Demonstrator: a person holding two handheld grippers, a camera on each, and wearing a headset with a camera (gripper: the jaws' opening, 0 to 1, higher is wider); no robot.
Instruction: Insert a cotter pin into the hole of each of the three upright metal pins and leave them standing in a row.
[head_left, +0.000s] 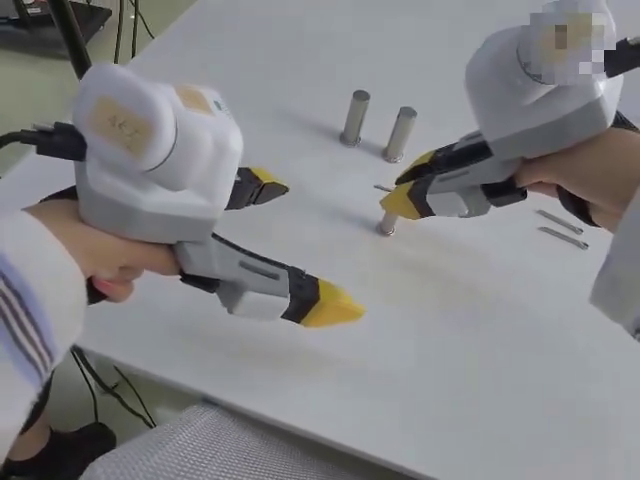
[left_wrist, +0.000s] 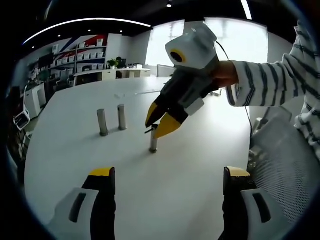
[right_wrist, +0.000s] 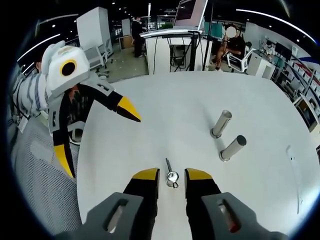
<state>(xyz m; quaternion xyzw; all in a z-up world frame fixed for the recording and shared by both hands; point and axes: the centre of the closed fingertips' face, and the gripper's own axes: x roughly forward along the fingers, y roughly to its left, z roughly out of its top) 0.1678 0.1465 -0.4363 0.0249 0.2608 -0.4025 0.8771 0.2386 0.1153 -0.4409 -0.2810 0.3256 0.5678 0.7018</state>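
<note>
Two bare upright metal pins stand side by side at the back of the white table. A third, shorter-looking pin stands nearer, with a cotter pin sticking out sideways from its top. My right gripper sits at that pin's top, its jaws a little apart on either side and not touching it. My left gripper hovers wide open to the left, holding nothing.
Two spare cotter pins lie on the table to the right, below my right hand. The table's near edge runs along the bottom left, with a grey mesh chair beside it.
</note>
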